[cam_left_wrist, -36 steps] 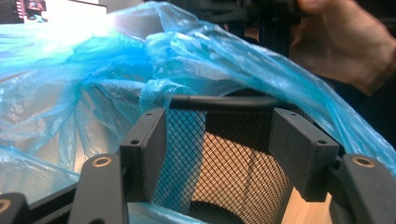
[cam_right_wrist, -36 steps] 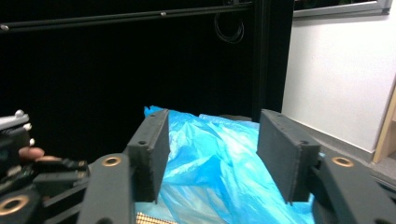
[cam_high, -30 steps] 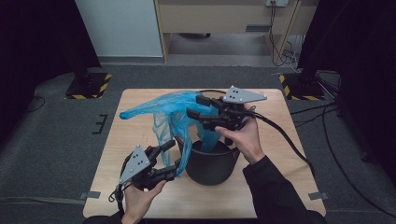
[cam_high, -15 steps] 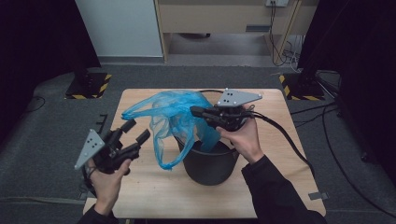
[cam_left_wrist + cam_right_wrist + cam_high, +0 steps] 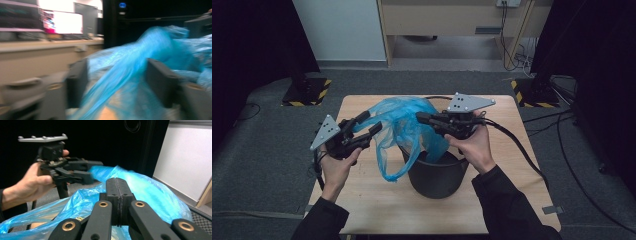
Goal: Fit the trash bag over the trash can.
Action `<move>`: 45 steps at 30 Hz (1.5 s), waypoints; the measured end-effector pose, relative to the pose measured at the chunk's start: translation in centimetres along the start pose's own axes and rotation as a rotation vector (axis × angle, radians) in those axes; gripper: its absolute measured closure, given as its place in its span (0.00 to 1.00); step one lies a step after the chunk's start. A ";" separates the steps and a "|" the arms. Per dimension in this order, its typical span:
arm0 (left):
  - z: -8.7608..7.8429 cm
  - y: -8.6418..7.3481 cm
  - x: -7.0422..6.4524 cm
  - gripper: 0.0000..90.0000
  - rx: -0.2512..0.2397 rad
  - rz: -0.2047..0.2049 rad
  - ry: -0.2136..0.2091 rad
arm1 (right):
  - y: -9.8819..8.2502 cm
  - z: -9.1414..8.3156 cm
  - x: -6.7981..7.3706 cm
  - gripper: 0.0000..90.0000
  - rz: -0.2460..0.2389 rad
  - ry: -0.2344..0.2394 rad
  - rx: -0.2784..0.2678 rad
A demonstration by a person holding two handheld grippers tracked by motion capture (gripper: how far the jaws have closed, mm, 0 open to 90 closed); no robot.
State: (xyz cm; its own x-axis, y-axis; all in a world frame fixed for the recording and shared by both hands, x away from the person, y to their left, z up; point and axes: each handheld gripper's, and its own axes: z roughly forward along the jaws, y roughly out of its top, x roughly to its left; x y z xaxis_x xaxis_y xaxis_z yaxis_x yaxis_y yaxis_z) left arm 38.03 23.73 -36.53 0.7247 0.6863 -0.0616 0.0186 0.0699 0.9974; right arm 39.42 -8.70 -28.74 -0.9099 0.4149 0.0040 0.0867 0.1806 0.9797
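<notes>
Your sleeves are dark. Both black tongs, left [image 5: 364, 129] and right [image 5: 424, 119], carry grey three-cornered plates; brass rivets pin the links, and black cables trail.

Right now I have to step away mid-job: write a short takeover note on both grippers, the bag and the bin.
Right gripper: jaws shut, apparently pinching the blue bag above the black bin.
Left gripper: open, jaws just been closing, a strand of bag between them, not clamped.
Bin stands on the table; the bag hangs partly inside, one loop draped outside.
Left: grip the strand, spread the mouth over the rim.
</notes>
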 end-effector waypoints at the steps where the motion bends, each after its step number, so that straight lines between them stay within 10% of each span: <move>1: 0.2 -0.1 -0.2 0.70 0.017 -0.014 -0.007 | 0.0 -0.1 0.0 1.00 -0.001 0.001 -0.007; 7: 0.4 0.0 -1.4 0.99 0.042 -0.031 -0.057 | 0.0 -0.4 0.0 0.85 0.010 -0.019 -0.039; 16: -0.6 -0.1 -3.6 0.99 0.022 -0.085 -0.119 | 1.6 -2.4 0.0 0.49 0.063 -0.129 -0.176; 27: -0.7 0.5 -6.7 0.99 -0.024 -0.079 -0.162 | 1.1 -7.0 1.7 0.45 0.081 -0.215 -0.205; 45: 0.3 0.5 -12.4 0.99 -0.027 -0.039 -0.258 | -2.6 -5.6 6.4 0.49 0.118 -0.147 -0.167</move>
State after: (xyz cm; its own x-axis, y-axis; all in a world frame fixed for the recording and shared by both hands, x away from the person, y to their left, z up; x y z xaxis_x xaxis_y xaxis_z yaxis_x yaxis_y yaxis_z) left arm 29.25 15.04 -35.26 0.8756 0.4755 -0.0849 0.0343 0.1141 0.9929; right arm 31.08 -11.49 -30.16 -0.8274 0.5520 0.1036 0.1100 -0.0216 0.9937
